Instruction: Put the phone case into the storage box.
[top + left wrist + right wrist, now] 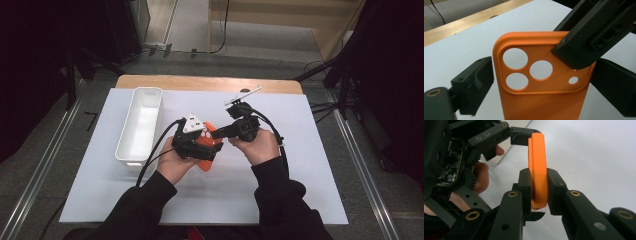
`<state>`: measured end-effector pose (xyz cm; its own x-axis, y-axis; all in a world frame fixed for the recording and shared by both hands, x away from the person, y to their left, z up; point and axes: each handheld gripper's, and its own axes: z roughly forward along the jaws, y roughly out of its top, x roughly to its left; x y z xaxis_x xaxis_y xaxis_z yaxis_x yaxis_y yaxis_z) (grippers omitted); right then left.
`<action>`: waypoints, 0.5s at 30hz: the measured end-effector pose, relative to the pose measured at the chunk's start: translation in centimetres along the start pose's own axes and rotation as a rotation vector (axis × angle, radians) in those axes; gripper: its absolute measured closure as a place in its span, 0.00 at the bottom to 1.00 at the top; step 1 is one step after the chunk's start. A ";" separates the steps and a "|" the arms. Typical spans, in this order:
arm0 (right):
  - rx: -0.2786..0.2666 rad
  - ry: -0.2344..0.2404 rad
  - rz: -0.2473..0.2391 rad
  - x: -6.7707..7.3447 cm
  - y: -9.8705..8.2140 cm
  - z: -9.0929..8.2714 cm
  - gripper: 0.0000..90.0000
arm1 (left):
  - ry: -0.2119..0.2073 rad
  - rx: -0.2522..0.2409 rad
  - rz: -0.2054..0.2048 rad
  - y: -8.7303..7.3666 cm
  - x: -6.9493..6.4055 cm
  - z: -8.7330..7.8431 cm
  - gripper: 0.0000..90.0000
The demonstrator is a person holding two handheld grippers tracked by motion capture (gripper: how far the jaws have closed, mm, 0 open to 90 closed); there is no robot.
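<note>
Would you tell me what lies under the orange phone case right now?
Under the orange phone case lies the white sheet, visible through its camera holes. The patch directly behind its solid back is covered.

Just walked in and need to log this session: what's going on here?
A person is working an orange phone case between two handheld tongs above the white table. The right tongs are clamped on the case's edge. The left tongs straddle its sides, open. A white bin sits to the left.
</note>
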<state>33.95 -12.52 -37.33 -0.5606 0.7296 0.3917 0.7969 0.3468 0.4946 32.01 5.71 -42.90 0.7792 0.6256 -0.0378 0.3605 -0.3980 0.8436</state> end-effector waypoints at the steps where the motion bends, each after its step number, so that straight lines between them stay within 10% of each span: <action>1: 0.001 0.000 0.000 0.0 0.0 0.0 0.83 | -0.002 -0.002 -0.002 0.0 0.0 0.0 0.10; 15: 0.001 0.005 0.001 0.1 0.0 0.0 0.82 | 0.001 0.010 -0.005 0.1 -0.2 -0.1 0.17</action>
<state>33.93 -12.46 -37.32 -0.5608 0.7269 0.3964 0.7979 0.3466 0.4932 31.87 5.63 -42.74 0.7768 0.6284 -0.0410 0.3694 -0.4019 0.8379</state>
